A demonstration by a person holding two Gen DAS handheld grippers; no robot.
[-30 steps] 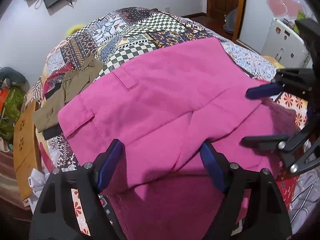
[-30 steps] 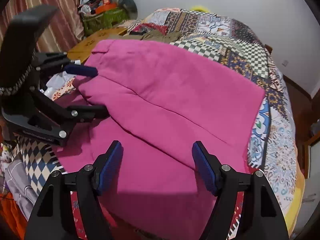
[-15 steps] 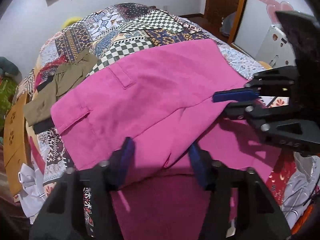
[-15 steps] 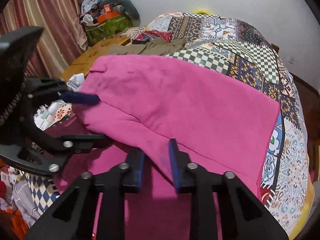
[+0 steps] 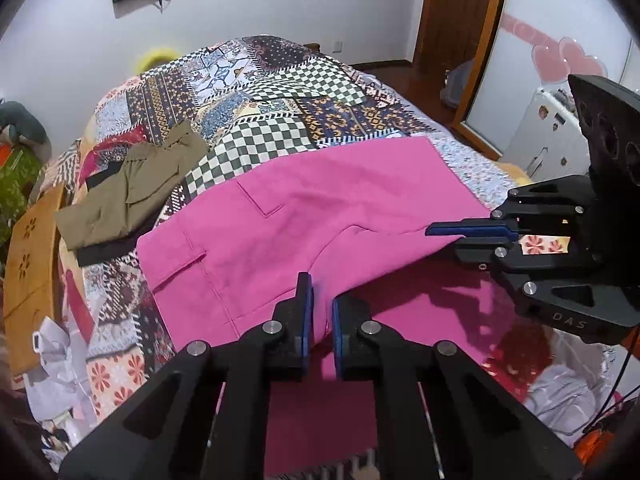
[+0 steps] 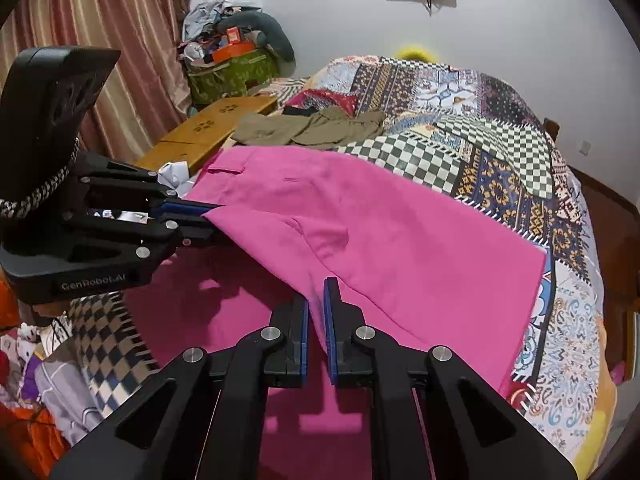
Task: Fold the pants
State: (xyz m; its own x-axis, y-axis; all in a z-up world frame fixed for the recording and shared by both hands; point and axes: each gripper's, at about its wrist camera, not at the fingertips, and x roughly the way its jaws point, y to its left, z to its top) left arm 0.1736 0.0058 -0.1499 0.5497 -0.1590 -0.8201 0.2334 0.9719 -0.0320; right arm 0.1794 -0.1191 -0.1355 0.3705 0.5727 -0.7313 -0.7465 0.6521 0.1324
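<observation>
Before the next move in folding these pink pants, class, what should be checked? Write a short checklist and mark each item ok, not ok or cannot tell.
1. Left tool shut on the pants: ok, fabric sits between its pads.
2. Right tool shut on the pants: ok, the folded edge is pinched.
3. Both tools hold the same raised edge: ok, the fabric lifts between them above the lower layer.
4. Far half of the pants lies flat on the quilt: ok, only slight creases.
5. Olive garment is apart from the pants: ok, it lies beside the waistband without overlapping it.
6. Both layers caught in each grip: cannot tell.
</observation>
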